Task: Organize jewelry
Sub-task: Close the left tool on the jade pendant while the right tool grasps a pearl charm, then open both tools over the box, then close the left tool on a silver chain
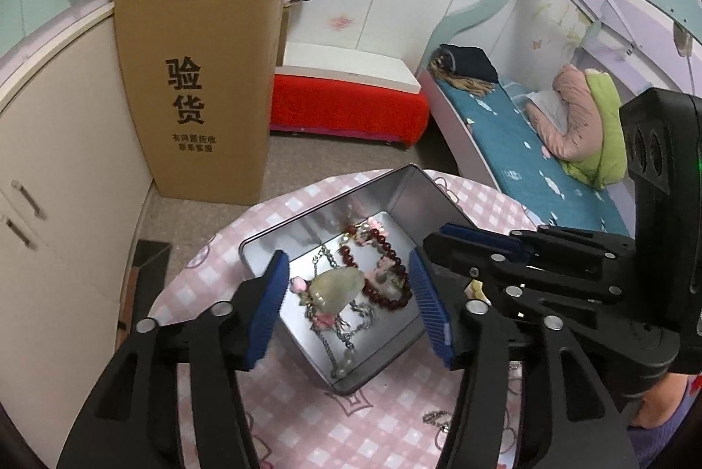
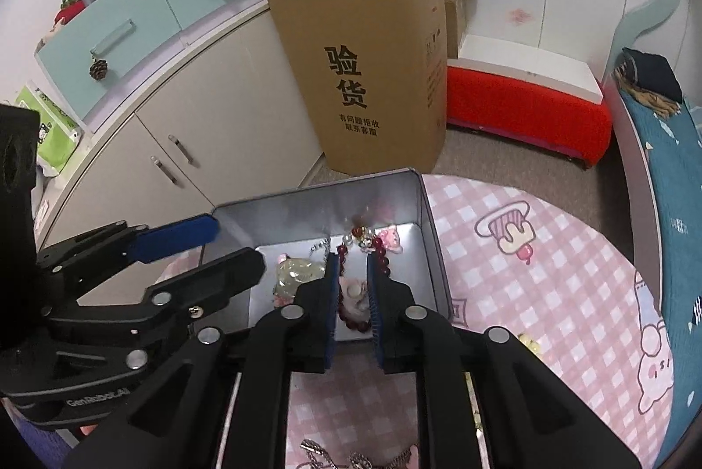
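Note:
An open silver tin box [image 1: 395, 350] stands on a round table with a pink checked cloth [image 1: 307, 425]. It holds a dark red bead bracelet [image 1: 390, 254], a silver chain [image 1: 342, 341] and a pale green stone pendant [image 1: 335, 289]. My left gripper [image 1: 351, 306] is open, its blue pads on either side above the box. My right gripper [image 2: 352, 298] hangs over the box [image 2: 432, 249] with its pads narrowly apart around the red bracelet [image 2: 351, 315] and a pink charm [image 2: 353, 293]. The pendant also shows in the right wrist view [image 2: 294, 271].
More silver chain lies on the cloth near the front edge [image 2: 316, 451] and also in the left wrist view [image 1: 438, 418]. A tall cardboard box [image 1: 197, 83] stands on the floor behind the table. A cabinet [image 1: 66, 162] is at left, a bed [image 1: 526, 144] at right.

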Demonstrator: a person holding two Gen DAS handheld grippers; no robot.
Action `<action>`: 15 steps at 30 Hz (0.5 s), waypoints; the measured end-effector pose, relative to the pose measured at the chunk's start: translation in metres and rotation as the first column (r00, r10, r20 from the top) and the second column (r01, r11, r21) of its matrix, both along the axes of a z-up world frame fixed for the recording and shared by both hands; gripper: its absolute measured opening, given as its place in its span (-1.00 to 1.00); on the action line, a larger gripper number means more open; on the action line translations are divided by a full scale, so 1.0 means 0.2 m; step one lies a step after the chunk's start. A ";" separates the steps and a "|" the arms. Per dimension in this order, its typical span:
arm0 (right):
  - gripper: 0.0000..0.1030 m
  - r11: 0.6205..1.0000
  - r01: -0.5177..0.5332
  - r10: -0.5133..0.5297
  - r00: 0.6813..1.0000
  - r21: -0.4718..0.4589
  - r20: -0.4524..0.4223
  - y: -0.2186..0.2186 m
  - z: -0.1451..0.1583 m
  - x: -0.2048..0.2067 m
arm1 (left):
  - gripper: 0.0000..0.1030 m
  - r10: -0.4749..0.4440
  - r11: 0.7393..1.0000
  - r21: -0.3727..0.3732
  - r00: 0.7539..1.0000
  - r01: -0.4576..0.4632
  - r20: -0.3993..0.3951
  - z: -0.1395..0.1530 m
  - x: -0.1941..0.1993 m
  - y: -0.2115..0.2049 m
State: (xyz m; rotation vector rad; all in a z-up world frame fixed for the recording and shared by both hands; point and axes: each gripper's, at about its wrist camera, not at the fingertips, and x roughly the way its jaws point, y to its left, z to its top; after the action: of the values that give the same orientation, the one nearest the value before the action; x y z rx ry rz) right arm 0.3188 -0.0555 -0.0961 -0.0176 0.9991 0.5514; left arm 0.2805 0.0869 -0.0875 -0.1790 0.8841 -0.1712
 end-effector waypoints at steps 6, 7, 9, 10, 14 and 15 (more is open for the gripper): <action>-0.25 1.000 0.021 -0.021 0.999 0.018 0.027 -0.07 0.06 -0.04 | 0.25 0.008 1.000 -0.002 1.000 -0.008 0.025 0.05 -0.07 -0.01; -0.19 0.999 0.025 -0.026 0.999 0.020 0.034 -0.08 0.07 -0.05 | 0.28 0.009 1.000 -0.002 0.999 -0.009 0.036 0.08 -0.09 -0.02; -0.16 0.999 0.032 -0.033 0.998 0.029 0.052 -0.12 0.11 -0.08 | 0.32 0.003 1.000 -0.006 0.998 -0.002 0.056 0.12 -0.13 -0.05; -0.13 0.999 0.036 -0.038 0.997 0.035 0.061 -0.15 0.14 -0.10 | 0.35 -0.002 1.000 -0.009 0.998 0.003 0.068 0.14 -0.16 -0.06; 0.05 0.997 0.070 -0.072 0.991 0.028 0.111 -0.30 0.19 -0.19 | 0.40 -0.028 1.000 -0.006 0.994 0.029 0.108 0.19 -0.27 -0.14; 0.05 0.996 0.082 -0.084 0.990 0.025 0.117 -0.34 0.19 -0.21 | 0.40 -0.034 0.999 -0.011 0.993 0.035 0.113 0.19 -0.30 -0.16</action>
State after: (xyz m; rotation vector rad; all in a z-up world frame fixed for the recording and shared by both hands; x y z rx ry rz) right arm 0.2770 -0.1226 -0.0584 0.0093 0.8751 0.4783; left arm 0.2213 0.0552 -0.0491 -0.1647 0.7742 -0.2174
